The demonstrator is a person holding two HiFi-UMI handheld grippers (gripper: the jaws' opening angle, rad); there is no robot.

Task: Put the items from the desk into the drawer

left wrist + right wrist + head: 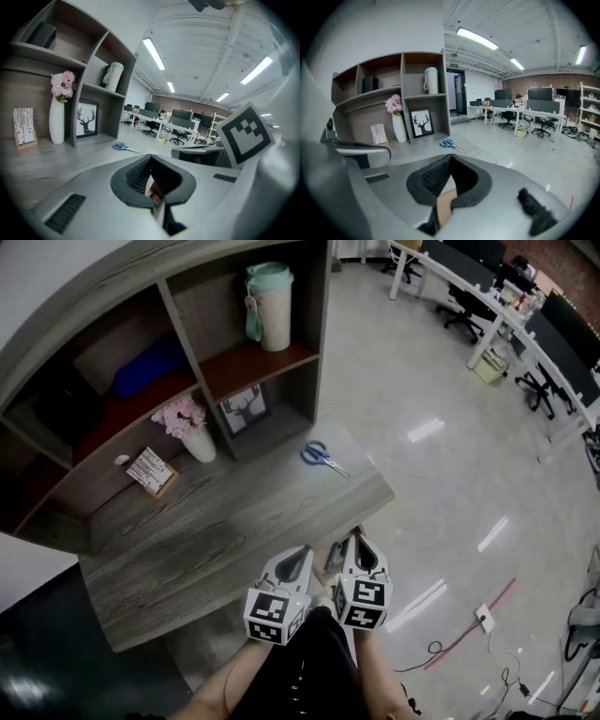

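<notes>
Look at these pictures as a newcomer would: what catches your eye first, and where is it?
The blue-handled scissors stand out, lying alone near the far right corner of the grey wood-grain desk. Next comes the white vase of pink flowers, standing against the grey shelf unit. The left hand-held gripper and right hand-held gripper sit side by side at the desk's near edge, jaws together and empty.

Grey desk with blue scissors, white vase, small card
</notes>
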